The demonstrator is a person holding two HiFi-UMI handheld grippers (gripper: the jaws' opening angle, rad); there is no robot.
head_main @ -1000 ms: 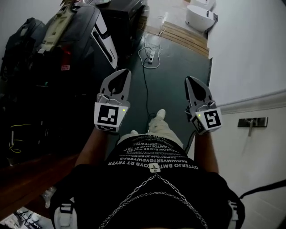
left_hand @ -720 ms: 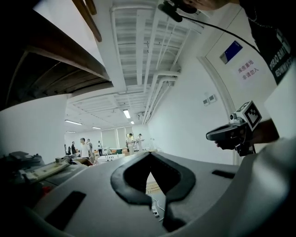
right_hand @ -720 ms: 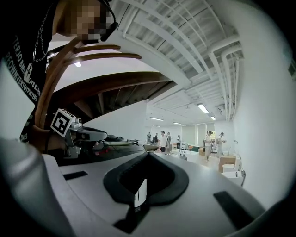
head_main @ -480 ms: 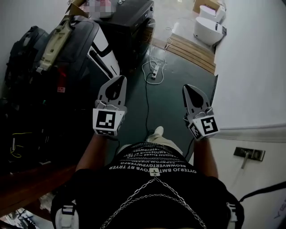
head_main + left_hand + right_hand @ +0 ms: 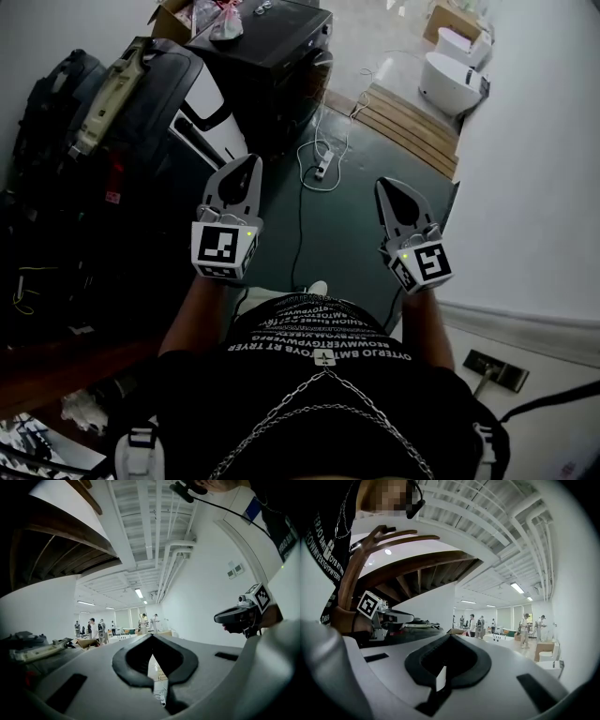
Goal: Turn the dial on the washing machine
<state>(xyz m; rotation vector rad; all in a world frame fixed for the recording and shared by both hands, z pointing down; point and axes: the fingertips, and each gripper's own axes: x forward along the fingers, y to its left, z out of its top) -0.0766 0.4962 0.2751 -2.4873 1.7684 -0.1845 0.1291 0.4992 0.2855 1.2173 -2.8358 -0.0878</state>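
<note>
No washing machine or dial shows in any view. In the head view my left gripper [image 5: 247, 165] and right gripper [image 5: 385, 186] are held out level side by side over a dark green floor, at chest height. Both are shut and hold nothing. The left gripper view shows the left gripper [image 5: 151, 637] with its tips met and pointing down a long white room, with the right gripper [image 5: 234, 616] off to its right. The right gripper [image 5: 450, 636] likewise has its tips together in the right gripper view, and the left gripper [image 5: 396, 617] shows at its left.
Black suitcases [image 5: 141, 103] and a black cabinet [image 5: 277, 52] line the left. A white power strip [image 5: 322, 170] with its cable lies on the floor ahead. Wooden planks [image 5: 412, 122] and white toilets [image 5: 452, 77] sit farther on. A white wall [image 5: 534, 187] runs along the right. Several people [image 5: 476, 625] stand far off.
Both grippers have been carried forward together along the passage, still shut. The cabinet, power strip and toilets have come nearer in the head view.
</note>
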